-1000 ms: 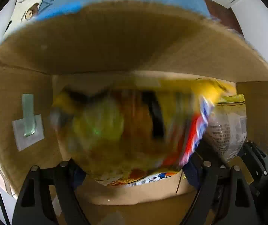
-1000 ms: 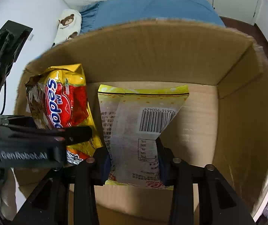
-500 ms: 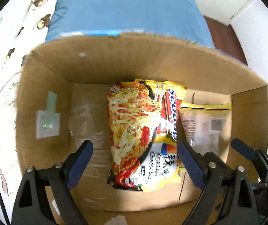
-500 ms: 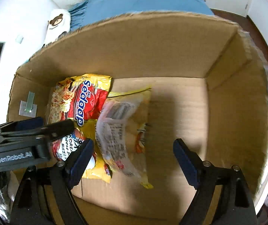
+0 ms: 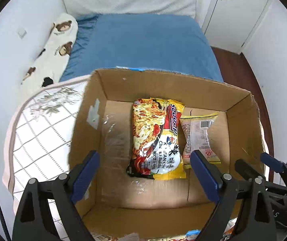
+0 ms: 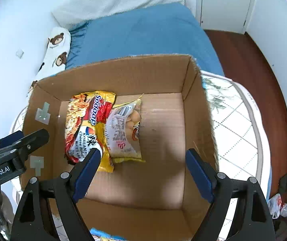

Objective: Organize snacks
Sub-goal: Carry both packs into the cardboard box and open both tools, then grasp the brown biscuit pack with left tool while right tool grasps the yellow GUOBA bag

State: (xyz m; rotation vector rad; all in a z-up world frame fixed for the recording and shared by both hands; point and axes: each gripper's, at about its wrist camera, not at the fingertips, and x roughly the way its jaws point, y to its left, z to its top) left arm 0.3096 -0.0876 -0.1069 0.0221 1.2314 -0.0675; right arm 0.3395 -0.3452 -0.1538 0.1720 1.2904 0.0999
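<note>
An open cardboard box (image 5: 163,86) (image 6: 123,76) stands on the bed. On its floor lies a red-and-yellow noodle packet (image 5: 155,138) (image 6: 87,124). A yellow-edged clear snack packet (image 5: 199,136) (image 6: 125,132) lies beside it on the right, partly against it. My left gripper (image 5: 143,158) hangs open above the box with nothing held, over the noodle packet. My right gripper (image 6: 143,154) is also open and empty, above the box's bare right half. Each gripper shows in the other's view: the right gripper (image 5: 253,162) at the box's right wall, the left gripper (image 6: 31,136) at its left wall.
The box rests on a white checked quilt (image 5: 39,140) (image 6: 235,124). Behind it are a blue sheet (image 5: 143,44), a bear-print pillow (image 5: 59,40) and white doors (image 5: 239,14). Brown floor (image 6: 253,64) runs along the right. More packets (image 6: 101,235) peek out at the box's near edge.
Both grippers let go of their packets and opened wide, then rose out of the box. The noodle packet and the yellow packet now lie on the box floor.
</note>
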